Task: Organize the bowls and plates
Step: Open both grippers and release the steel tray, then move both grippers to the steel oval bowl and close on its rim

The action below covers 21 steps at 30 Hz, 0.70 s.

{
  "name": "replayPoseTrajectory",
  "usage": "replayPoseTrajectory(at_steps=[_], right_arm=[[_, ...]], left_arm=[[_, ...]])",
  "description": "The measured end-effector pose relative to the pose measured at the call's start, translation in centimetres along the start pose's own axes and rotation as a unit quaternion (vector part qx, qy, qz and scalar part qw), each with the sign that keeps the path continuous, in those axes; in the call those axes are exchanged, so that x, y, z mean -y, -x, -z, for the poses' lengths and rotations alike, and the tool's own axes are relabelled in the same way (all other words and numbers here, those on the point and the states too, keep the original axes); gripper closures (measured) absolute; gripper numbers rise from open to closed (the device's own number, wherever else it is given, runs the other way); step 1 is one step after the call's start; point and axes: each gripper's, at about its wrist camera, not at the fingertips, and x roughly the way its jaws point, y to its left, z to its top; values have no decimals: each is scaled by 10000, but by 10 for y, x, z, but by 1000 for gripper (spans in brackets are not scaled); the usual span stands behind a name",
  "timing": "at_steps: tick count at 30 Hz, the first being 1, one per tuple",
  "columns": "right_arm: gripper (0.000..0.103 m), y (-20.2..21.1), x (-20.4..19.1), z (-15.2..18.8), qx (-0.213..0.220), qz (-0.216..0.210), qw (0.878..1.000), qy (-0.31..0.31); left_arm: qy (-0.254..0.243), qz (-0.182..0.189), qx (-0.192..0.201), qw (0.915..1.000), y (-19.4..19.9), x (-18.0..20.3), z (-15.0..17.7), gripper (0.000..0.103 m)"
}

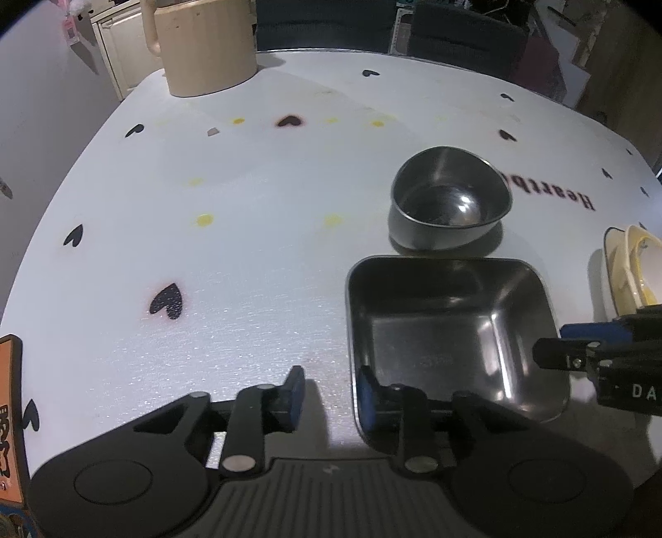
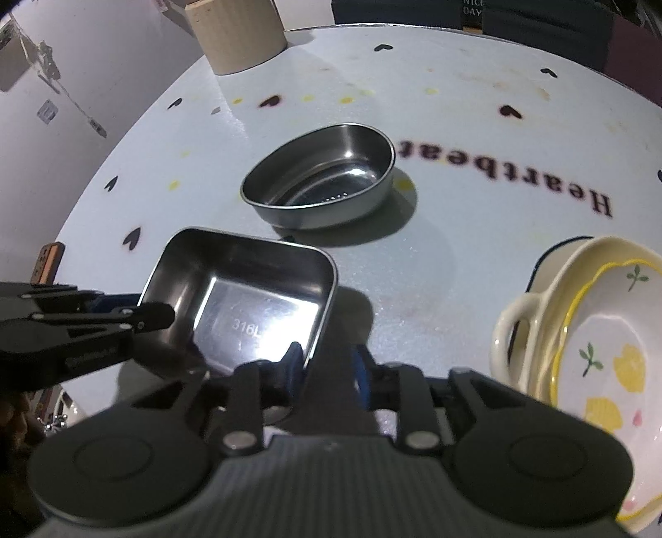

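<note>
A square steel dish [image 1: 451, 331] [image 2: 244, 298] is held just above the white table, near a round steel bowl [image 1: 449, 198] [image 2: 320, 178]. My left gripper [image 1: 329, 391] straddles the dish's left rim, one finger inside and one outside, with a visible gap. My right gripper [image 2: 325, 364] straddles the dish's right rim the same way; it shows in the left wrist view [image 1: 579, 351]. The left gripper shows at the dish's left side in the right wrist view [image 2: 136, 314]. Stacked ceramic dishes [image 2: 587, 356] [image 1: 629, 269] with yellow trim and flowers sit to the right.
A beige cylindrical container [image 1: 207, 45] [image 2: 238, 33] stands at the far left of the table [image 1: 248, 248]. An orange object [image 1: 10, 414] lies at the near left edge. Dark chairs [image 1: 463, 37] stand behind the table.
</note>
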Motion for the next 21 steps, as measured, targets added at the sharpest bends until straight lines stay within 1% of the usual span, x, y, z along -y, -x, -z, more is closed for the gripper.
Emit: replayPoseTrajectory(at_steps=[1, 2, 4, 6, 8, 10, 12, 13, 15, 17, 19, 21], right_arm=[[63, 0, 0, 0, 13, 11, 10000, 27], [60, -1, 1, 1, 13, 45, 10000, 60], [59, 0, 2, 0, 14, 37, 10000, 70], [59, 3, 3, -2, -16, 1, 10000, 71], [58, 10, 6, -5, 64, -142, 9999, 70], [56, 19, 11, -9, 167, -320, 9993, -34], [51, 30, 17, -15, 282, -470, 9983, -177], [46, 36, 21, -19, 406, -537, 9975, -210], [40, 45, 27, -28, 644, -509, 9963, -244], [40, 49, 36, -39, 857, -434, 9948, -327], [41, 49, 44, -52, 973, -427, 9934, -430], [42, 46, 50, -63, 1037, -425, 9928, -421]], left_arm=[[23, -13, -3, 10000, 0, -1, 0, 67], [39, -13, -10, 10000, 0, -1, 0, 67], [-6, -29, -58, 10000, 2, 1, 0, 68], [-39, 2, 12, 10000, 7, 4, -2, 59], [43, 125, 138, 9998, 15, 3, -6, 34], [106, 339, 364, 9987, 27, 5, -12, 25], [161, 466, 520, 9974, 34, 6, -20, 23], [224, 502, 577, 9968, 36, 7, -26, 23], [323, 554, 645, 9959, 37, 8, -38, 23], [389, 548, 721, 9951, 35, 11, -52, 23], [483, 517, 765, 9946, 33, 14, -65, 25], [679, 515, 733, 9937, 26, 16, -77, 27]])
